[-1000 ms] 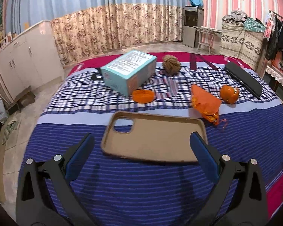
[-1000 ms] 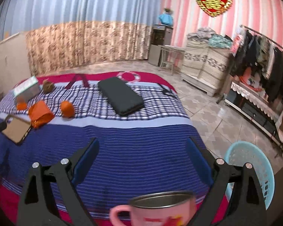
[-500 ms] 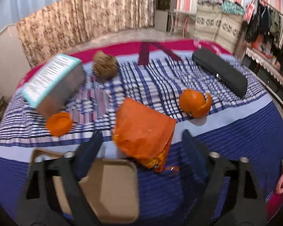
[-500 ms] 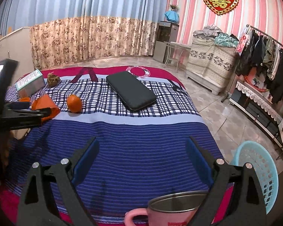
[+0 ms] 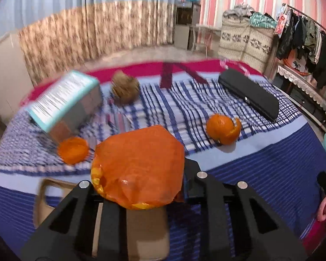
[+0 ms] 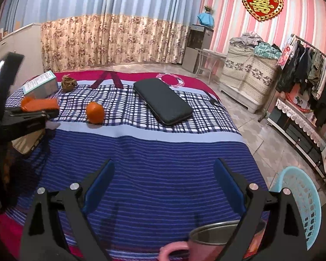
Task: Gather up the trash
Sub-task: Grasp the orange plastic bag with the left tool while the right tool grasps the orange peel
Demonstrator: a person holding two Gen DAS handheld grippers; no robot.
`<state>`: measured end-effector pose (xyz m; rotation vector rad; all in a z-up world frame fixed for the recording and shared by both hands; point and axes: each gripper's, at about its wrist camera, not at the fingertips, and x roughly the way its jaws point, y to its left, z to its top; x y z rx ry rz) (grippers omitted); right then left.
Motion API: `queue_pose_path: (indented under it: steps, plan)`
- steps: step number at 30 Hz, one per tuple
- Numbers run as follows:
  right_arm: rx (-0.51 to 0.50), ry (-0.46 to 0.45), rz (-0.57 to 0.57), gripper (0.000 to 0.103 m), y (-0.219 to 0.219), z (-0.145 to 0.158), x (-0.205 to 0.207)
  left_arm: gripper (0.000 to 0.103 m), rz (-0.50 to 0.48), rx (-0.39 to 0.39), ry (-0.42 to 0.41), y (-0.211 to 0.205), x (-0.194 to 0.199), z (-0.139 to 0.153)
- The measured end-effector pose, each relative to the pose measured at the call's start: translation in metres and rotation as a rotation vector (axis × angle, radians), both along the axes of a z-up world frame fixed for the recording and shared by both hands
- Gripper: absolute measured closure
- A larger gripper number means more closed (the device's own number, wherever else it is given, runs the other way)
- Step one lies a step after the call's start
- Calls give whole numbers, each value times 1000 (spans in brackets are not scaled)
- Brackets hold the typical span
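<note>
An orange plastic bag (image 5: pixel 139 165) lies crumpled on the striped bedspread (image 5: pixel 260 169), and my left gripper (image 5: pixel 139 187) has its jaws closing on it, the bag bunched between them and hiding the fingertips. The right wrist view shows the same bag (image 6: pixel 40 105) at the tip of the left gripper (image 6: pixel 47 113). A peeled orange skin (image 5: pixel 223 128) sits to the right of the bag, a small orange peel cup (image 5: pixel 72 153) to its left, and a brown paper ball (image 5: pixel 125 89) farther back. My right gripper (image 6: pixel 163 184) hangs open over the near blue stripes, holding nothing.
A tan phone case (image 5: pixel 45 204) lies under the left gripper. A teal box (image 5: pixel 65 102) and a black case (image 5: pixel 248 96) rest on the bed. A pink mug (image 6: pixel 208 241) stands below the right gripper; a light blue basket (image 6: pixel 302 202) is on the floor to the right.
The left gripper moved from over the phone case to the orange bag and its jaws went from wide open to closed around it. The right gripper stayed put.
</note>
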<state>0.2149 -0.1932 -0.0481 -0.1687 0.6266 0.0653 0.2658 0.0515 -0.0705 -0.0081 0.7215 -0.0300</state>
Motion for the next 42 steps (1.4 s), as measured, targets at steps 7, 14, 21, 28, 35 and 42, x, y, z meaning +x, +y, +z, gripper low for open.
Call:
queue_pose_path:
  steps: [7, 14, 21, 28, 35, 42]
  plan:
    - [39, 30, 24, 12, 13, -4, 17, 81, 44, -35, -28, 31, -21, 13]
    - [77, 68, 52, 12, 38, -15, 42, 82, 134, -74, -26, 66, -23, 5]
    - [86, 121, 90, 12, 69, -30, 81, 82, 189, -73, 7, 77, -14, -8]
    - [86, 159, 139, 13, 97, -39, 117, 82, 188, -85, 22, 77, -11, -15]
    - [61, 220, 231, 67, 113, -48, 129, 82, 184, -86, 21, 78, -8, -18]
    - [54, 116, 223, 77, 94, -15, 90, 82, 183, -81, 21, 78, -9, -20]
